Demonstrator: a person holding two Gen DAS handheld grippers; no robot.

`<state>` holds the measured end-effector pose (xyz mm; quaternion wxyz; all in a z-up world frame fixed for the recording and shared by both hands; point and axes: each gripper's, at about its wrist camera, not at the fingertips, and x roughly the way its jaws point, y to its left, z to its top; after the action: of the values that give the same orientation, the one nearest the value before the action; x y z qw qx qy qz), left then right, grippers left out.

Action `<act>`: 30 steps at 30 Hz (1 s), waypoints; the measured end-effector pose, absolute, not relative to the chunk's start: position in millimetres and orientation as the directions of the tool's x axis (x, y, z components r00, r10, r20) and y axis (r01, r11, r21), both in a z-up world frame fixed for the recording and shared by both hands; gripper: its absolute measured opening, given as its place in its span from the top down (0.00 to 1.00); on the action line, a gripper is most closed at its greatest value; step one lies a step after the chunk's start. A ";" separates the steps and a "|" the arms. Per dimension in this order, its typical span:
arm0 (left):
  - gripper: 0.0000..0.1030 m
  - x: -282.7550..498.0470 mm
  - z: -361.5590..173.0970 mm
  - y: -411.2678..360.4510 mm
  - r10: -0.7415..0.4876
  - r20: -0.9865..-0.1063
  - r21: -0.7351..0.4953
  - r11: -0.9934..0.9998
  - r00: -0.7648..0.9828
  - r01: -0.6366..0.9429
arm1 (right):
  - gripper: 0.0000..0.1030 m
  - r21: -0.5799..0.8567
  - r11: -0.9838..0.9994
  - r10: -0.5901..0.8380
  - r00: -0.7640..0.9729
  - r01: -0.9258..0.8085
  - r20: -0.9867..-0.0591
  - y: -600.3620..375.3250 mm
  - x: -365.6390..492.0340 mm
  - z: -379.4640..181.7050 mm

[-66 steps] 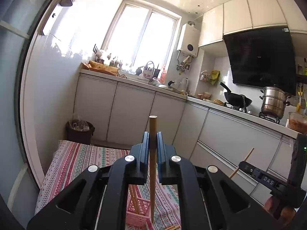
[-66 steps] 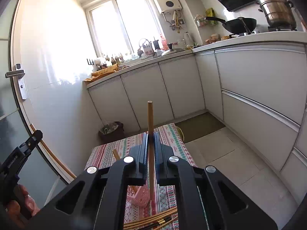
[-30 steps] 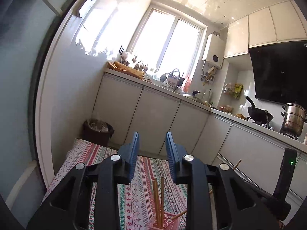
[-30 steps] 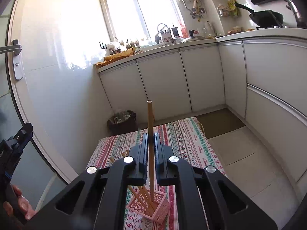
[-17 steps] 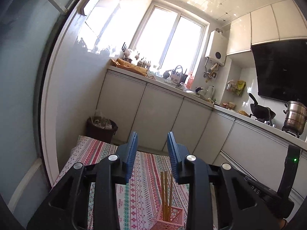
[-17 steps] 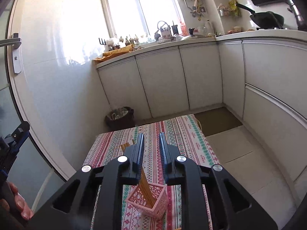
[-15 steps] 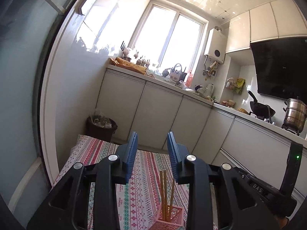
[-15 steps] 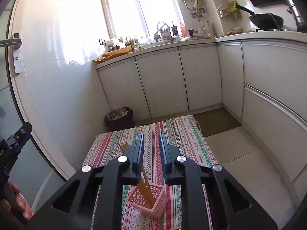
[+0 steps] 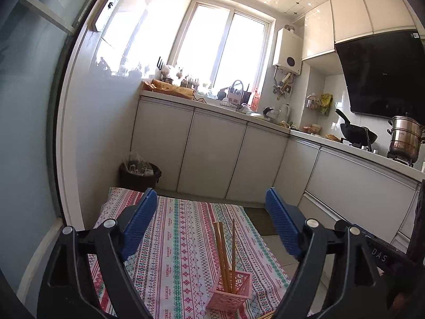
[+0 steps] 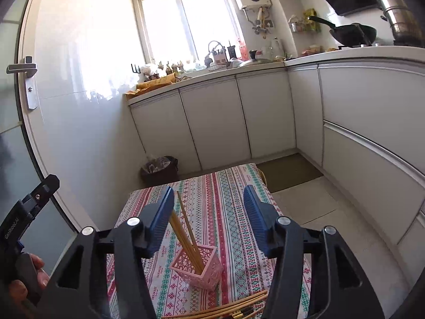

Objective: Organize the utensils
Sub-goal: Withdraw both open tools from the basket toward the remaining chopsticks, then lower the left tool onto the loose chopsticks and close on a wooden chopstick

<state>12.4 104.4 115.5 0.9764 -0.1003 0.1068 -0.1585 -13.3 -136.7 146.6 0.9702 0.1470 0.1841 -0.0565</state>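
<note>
A pink lattice holder [image 9: 231,289] [image 10: 199,267] stands on the striped tablecloth [image 9: 180,239] [image 10: 225,199] with several wooden chopsticks [image 9: 224,255] [image 10: 186,228] upright in it. More chopsticks [image 10: 233,307] lie flat on the cloth near the front edge. My left gripper [image 9: 212,212] hangs above and behind the holder; its jaws are opening, with nothing between them. My right gripper [image 10: 208,204] is over the holder as well, its jaws opening and empty; the chopsticks rise just past its left finger [image 10: 159,215].
White kitchen cabinets [image 9: 212,156] run along the back and right under a cluttered counter. A dark waste bin [image 9: 139,171] stands beyond the table's far left corner. A wok [image 9: 357,134] and steel pot [image 9: 405,139] sit on the stove. A glass door is at left.
Both grippers let go of a chopstick into the pink holder and then spread their jaws wide. Both have drawn back a little from the holder.
</note>
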 end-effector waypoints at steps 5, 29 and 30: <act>0.10 2.7 113.2 100.0 -0.335 -0.179 -0.201 0.933 0.925 0.299 | 0.13 0.280 0.939 -0.096 0.933 0.201 -0.347 -144.2 -28.0 145.3; 0.07 -2.5 34.0 17.4 -0.472 -0.565 0.018 0.813 0.677 0.582 | 0.06 0.185 0.941 -0.168 0.863 0.285 -0.476 -195.8 -86.5 82.3; 0.07 -1.9 24.8 7.3 -0.475 -0.609 0.034 0.784 0.635 0.619 | 0.06 0.182 0.938 -0.171 0.852 0.294 -0.495 -202.1 -89.4 73.7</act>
<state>-1.9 7.3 24.8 0.8962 0.1209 0.2985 -0.3053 -89.4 -202.1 73.7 0.9539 0.1266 0.2435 -0.1219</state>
